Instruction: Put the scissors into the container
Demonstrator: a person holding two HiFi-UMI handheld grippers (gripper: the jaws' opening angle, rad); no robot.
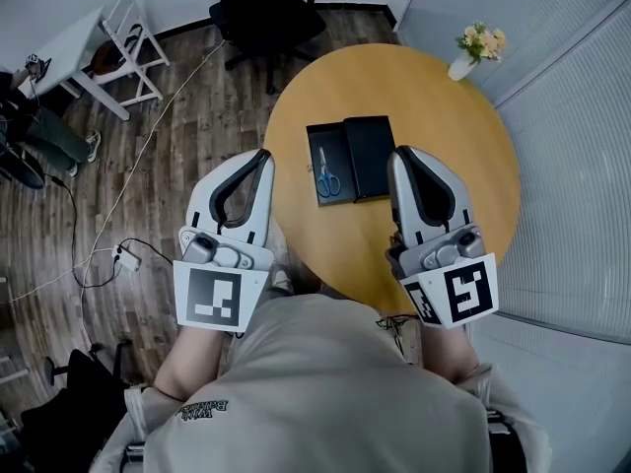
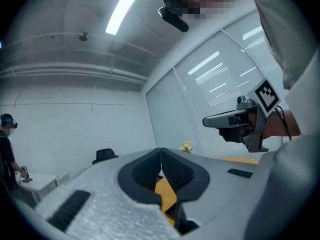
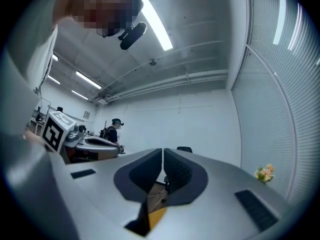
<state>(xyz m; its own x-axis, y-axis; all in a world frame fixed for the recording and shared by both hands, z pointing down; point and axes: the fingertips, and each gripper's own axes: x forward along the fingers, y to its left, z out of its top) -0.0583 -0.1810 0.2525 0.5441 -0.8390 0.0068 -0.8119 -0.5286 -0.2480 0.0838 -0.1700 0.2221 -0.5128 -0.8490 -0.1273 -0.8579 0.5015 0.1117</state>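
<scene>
1. Over on the left, the left gripper (image 1: 262,156) is held up in the air by the table's edge, well back from the work. In the left gripper view its jaws are seen pressed together at the tips, with nothing caught between them
2. In the middle of the round table (image 1: 444,116) the black container (image 1: 333,134) is laid open. The scissors (image 1: 326,179), blue-handled, look to be lying flat inside its left half already, and a darker slab (image 1: 372,151), probably the lid, is set touching its right side
3. On the right, the right gripper (image 1: 403,153) is held back the same way, jaws closed down to a hairline slit, nothing gripped
4. So the placing step can be judged as good as done tbh. If anything's left it'd be the lid, and for that the jaws would have to be opened first and one gripper brought down over the slab
</scene>
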